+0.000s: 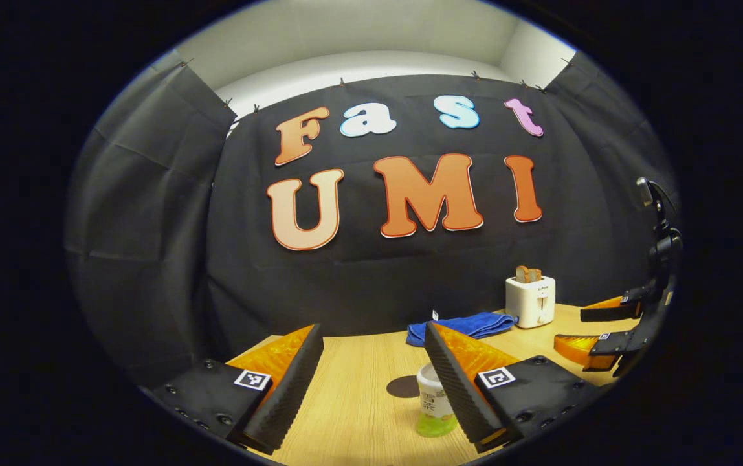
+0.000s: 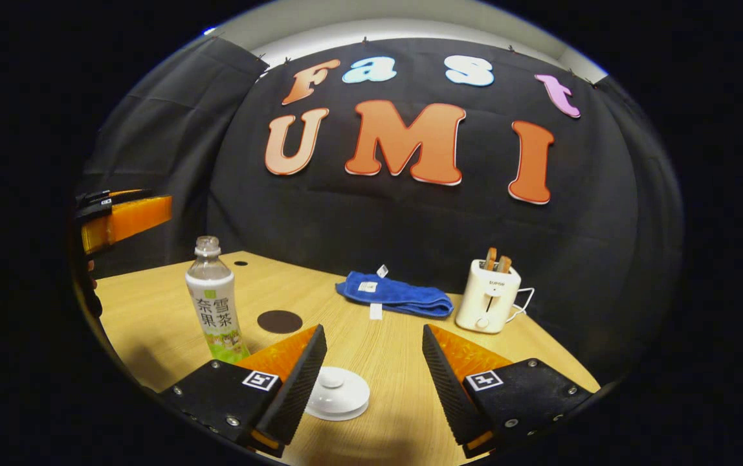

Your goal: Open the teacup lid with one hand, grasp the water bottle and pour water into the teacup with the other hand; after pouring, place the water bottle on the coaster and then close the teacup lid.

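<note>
Nothing of the task looks done yet, as far as the pictures let me judge. In the right gripper view the white teacup lid (image 2: 338,393) sits low between the fingers of the right claw (image 2: 374,375), its knob up; the cup under it is hidden by the angle, so I take the lid as still on. That claw stands wide, both fingers well clear of the lid. The water bottle (image 2: 214,301) stands upright on the worktop (image 2: 151,317), its long axis vertical, its neck pointing straight up with no cap that I can make out, and its label facing the right claw. The dark round coaster (image 2: 279,321) lies flat just beside it, bare. In the left gripper view the left claw (image 1: 373,378) is also wide and holds nothing; the bottle shows low against the inner face of its right-hand finger, partly hidden, and I cannot tell whether they touch. Lifting the lid, grasping, pouring, setting the bottle on the coaster and closing all seem left to do. A blue towel (image 2: 394,294) and a toaster (image 2: 489,296) rest farther back.
</note>
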`<action>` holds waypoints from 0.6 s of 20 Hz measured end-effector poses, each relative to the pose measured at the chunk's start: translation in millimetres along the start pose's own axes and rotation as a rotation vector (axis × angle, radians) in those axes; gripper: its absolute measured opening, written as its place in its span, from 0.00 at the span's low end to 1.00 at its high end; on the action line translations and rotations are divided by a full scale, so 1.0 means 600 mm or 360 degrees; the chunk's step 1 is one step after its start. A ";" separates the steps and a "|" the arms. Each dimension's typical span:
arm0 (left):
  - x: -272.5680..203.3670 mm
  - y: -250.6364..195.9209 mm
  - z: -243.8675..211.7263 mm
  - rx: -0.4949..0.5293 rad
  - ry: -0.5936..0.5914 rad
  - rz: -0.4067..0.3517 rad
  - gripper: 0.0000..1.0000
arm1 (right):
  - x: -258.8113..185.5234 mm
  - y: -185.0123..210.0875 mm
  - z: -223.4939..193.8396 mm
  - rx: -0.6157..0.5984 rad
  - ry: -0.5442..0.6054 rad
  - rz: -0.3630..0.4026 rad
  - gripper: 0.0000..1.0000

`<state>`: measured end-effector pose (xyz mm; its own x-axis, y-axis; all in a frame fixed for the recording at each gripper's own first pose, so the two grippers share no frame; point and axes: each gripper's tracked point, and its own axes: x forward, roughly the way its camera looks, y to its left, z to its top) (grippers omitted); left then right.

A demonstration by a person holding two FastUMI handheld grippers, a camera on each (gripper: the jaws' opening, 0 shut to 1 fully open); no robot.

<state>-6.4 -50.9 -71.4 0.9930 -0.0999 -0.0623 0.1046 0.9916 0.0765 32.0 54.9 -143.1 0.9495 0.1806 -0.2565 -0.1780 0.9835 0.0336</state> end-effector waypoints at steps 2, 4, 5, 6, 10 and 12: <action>-0.001 -0.012 -0.020 -0.0040 0.0044 -0.0040 0.97 | 0.012 0.011 -0.030 0.0020 0.0067 0.0040 0.88; -0.003 -0.021 -0.036 -0.0054 0.0091 -0.0077 1.00 | 0.021 0.029 -0.059 0.0034 0.0146 0.0115 0.86; -0.004 -0.022 -0.046 -0.0047 0.0112 -0.0080 1.00 | 0.024 0.033 -0.069 0.0048 0.0177 0.0138 0.82; -0.005 -0.020 -0.050 -0.0039 0.0125 -0.0080 0.97 | 0.027 0.037 -0.076 0.0063 0.0197 0.0158 0.76; -0.005 -0.032 -0.066 0.0006 0.0155 -0.0104 1.00 | 0.040 0.046 -0.098 0.0067 0.0257 0.0199 0.61; -0.005 -0.038 -0.070 0.0029 0.0159 -0.0119 0.97 | 0.041 0.053 -0.100 0.0079 0.0277 0.0235 0.58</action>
<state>-13.8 -69.8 -114.6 0.9723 -0.1637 -0.1670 0.1797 0.9800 0.0858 34.0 90.0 -206.1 0.8546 0.3215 -0.4077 -0.2944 0.9469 0.1295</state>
